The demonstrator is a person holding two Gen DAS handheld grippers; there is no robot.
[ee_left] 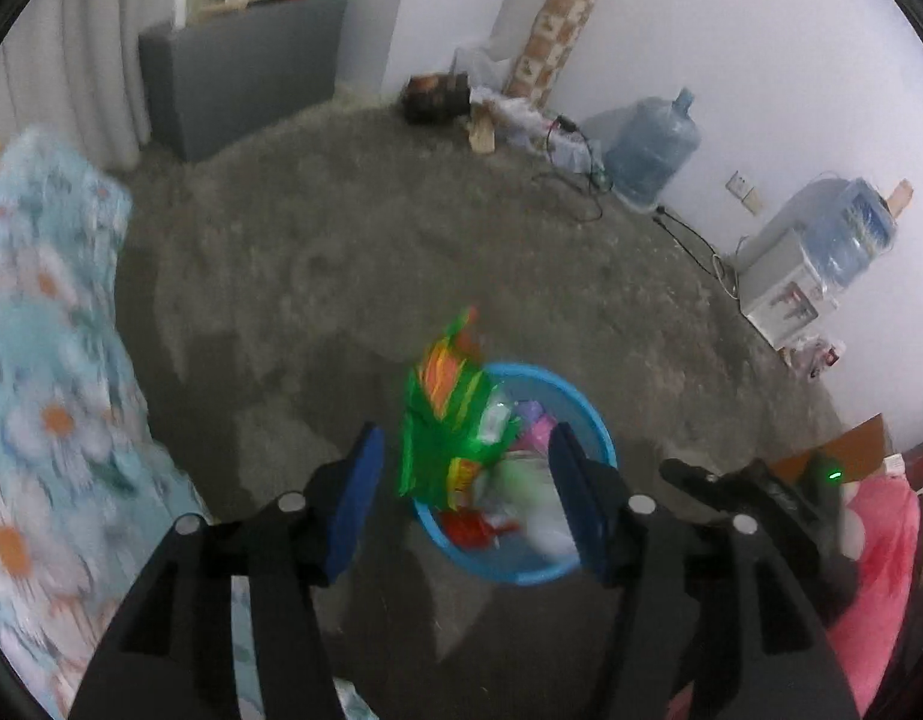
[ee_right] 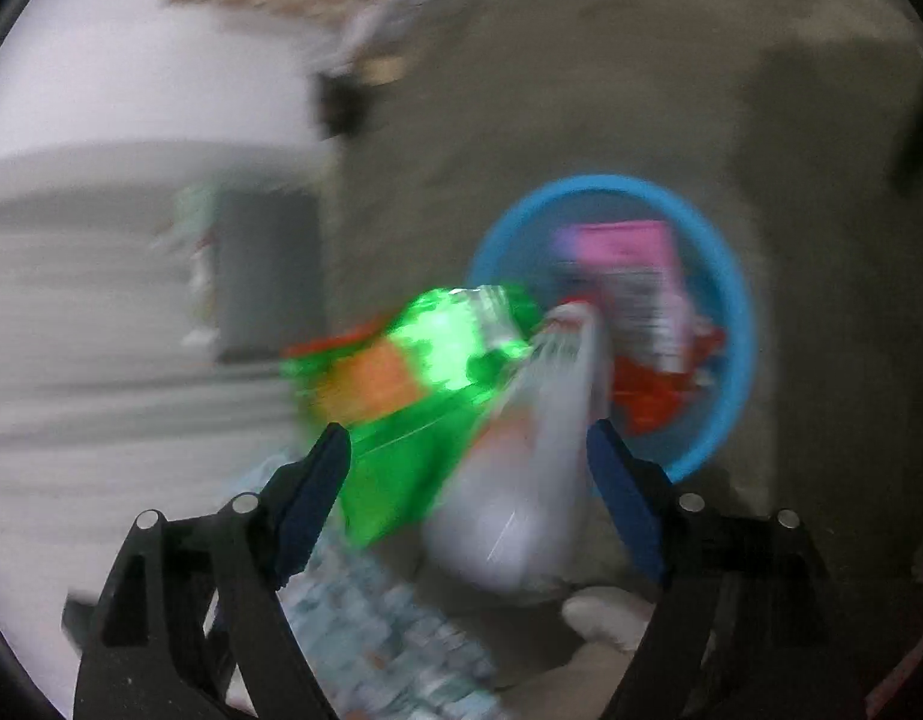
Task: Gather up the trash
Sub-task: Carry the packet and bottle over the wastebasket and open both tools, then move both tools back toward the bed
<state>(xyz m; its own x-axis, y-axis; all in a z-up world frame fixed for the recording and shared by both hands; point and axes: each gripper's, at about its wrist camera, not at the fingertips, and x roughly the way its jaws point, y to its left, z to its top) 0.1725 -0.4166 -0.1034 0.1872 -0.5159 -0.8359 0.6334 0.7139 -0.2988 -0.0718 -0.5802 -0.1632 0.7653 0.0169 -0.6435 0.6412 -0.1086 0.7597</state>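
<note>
A blue basin point(ee_left: 605, 438) stands on the concrete floor with several wrappers in it, pink and red among them. A green and orange snack bag point(ee_left: 443, 426) hangs loose over its near rim. My left gripper point(ee_left: 467, 432) is open just above, and neither pad touches the bag. In the right wrist view the basin point(ee_right: 738, 300) lies ahead to the right. The green bag point(ee_right: 413, 420) and a blurred white plastic thing point(ee_right: 539, 468) lie loose between the wide jaws of my right gripper point(ee_right: 467, 433). The right gripper's body point(ee_left: 743, 480) shows at the right of the left wrist view.
A daisy-print bedspread point(ee_left: 41, 360) fills the left side. A grey cabinet point(ee_left: 245, 78) stands at the back wall. Along the right wall are a water jug point(ee_left: 653, 150), a dispenser point(ee_left: 785, 288), cables point(ee_left: 581, 180) and clutter. A pink sleeve point(ee_left: 881, 570) is at the right.
</note>
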